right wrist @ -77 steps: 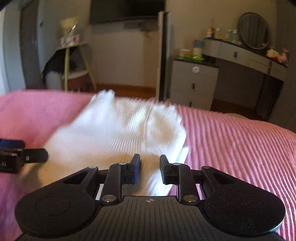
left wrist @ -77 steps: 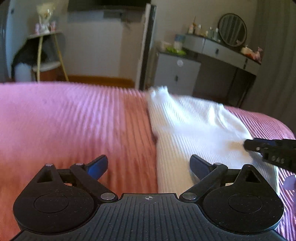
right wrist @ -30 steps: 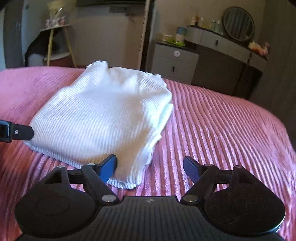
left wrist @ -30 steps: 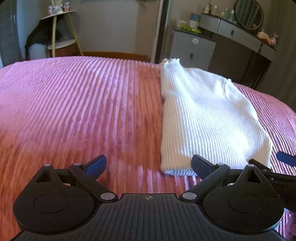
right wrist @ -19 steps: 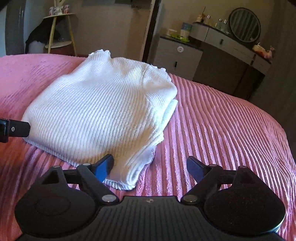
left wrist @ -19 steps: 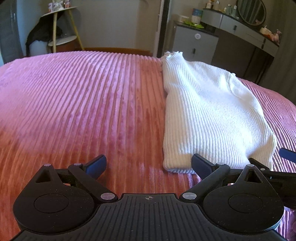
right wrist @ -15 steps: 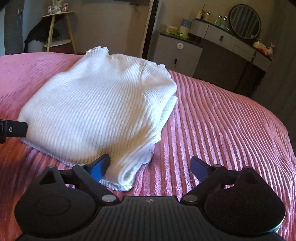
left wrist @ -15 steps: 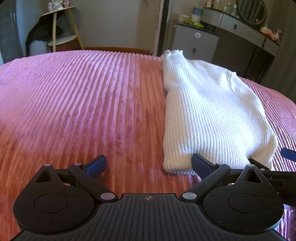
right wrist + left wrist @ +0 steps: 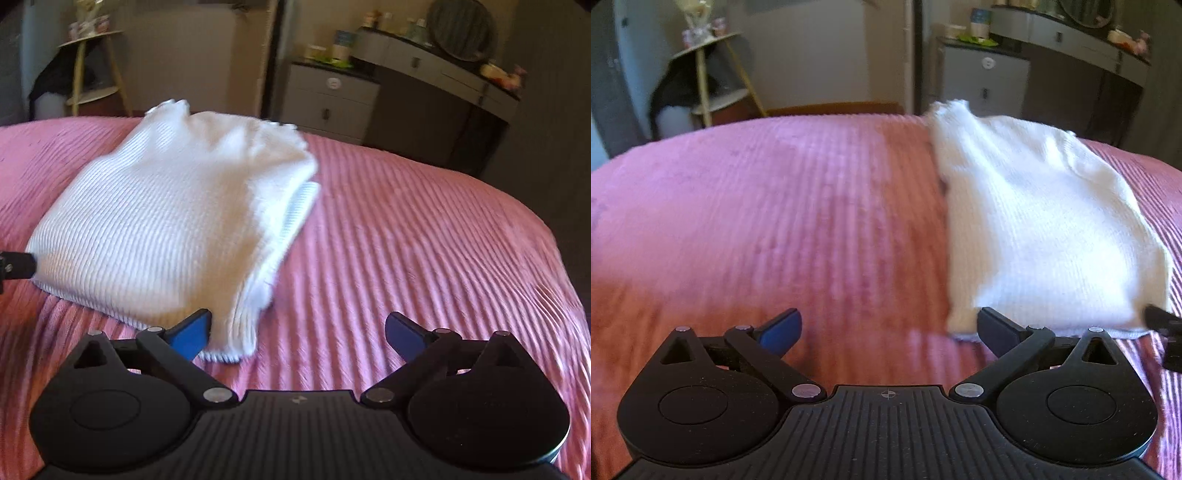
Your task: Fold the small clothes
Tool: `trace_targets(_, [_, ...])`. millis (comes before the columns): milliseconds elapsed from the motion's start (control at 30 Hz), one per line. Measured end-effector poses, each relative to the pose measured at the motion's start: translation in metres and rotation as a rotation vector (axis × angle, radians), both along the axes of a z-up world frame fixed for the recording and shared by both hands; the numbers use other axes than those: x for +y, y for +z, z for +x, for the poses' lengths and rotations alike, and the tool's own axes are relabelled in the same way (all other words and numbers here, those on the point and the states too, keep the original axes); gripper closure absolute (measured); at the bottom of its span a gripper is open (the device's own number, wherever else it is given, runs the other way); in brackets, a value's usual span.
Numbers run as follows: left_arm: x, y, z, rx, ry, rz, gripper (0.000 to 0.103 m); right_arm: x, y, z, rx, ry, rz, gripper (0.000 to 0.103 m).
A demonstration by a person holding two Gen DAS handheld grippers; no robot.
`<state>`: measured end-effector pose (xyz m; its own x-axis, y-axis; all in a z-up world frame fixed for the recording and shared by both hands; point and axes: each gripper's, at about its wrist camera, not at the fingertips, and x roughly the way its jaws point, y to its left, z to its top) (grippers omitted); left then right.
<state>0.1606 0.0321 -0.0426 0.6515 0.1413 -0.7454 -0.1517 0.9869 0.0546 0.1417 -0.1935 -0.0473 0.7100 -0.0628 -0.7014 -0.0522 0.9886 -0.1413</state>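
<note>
A folded white ribbed sweater (image 9: 1034, 221) lies flat on the pink ribbed bedspread (image 9: 775, 221). My left gripper (image 9: 888, 328) is open just above the bed; the sweater's near left corner sits inside its right finger (image 9: 997, 328), untouched. The right gripper's tip (image 9: 1163, 325) shows at the sweater's other near corner. In the right wrist view the sweater (image 9: 177, 221) fills the left half. My right gripper (image 9: 299, 332) has its jaws opening wide, and the sweater's near corner lies beside its left finger (image 9: 192, 332), not pinched. The left gripper's tip (image 9: 14, 266) pokes in at the left edge.
Beyond the bed stand a grey drawer cabinet (image 9: 982, 81), a grey vanity desk (image 9: 443, 70) with a round mirror, and a small yellow-legged side table (image 9: 705, 74) with dark cloth under it. Bare bedspread (image 9: 424, 258) stretches to the right of the sweater.
The right gripper's jaws have spread wider, and its view has shifted so the sweater's near corner now sits by the left finger. The left gripper stays open; the sweater lies unchanged.
</note>
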Motion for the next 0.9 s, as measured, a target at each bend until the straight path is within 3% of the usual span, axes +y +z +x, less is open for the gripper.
trace_targets(100, [0.013,0.003,-0.01,0.012,0.094,0.103,0.0,-0.007,0.014,-0.02,0.014,-0.028,0.058,0.005])
trace_targets(233, [0.034,0.015,-0.039,-0.006,0.113,-0.005,0.0,-0.016,0.029,-0.045,0.052,-0.013,0.222,0.004])
trace_targets(433, [0.015,0.03,-0.083,-0.043,0.036,-0.048,0.0,0.001,0.04,-0.073,0.102,0.011,0.292,0.004])
trace_targets(600, [0.004,0.047,-0.095,-0.057,0.006,-0.058,0.0,0.011,0.051,-0.092,0.085,0.013,0.271,0.004])
trace_targets(733, [0.002,0.061,-0.094,-0.069,0.001,-0.038,0.0,0.018,0.061,-0.085,0.124,0.004,0.233,0.004])
trace_targets(900, [0.007,0.066,-0.09,-0.041,-0.02,-0.119,0.0,0.022,0.066,-0.079,0.142,-0.023,0.202,0.004])
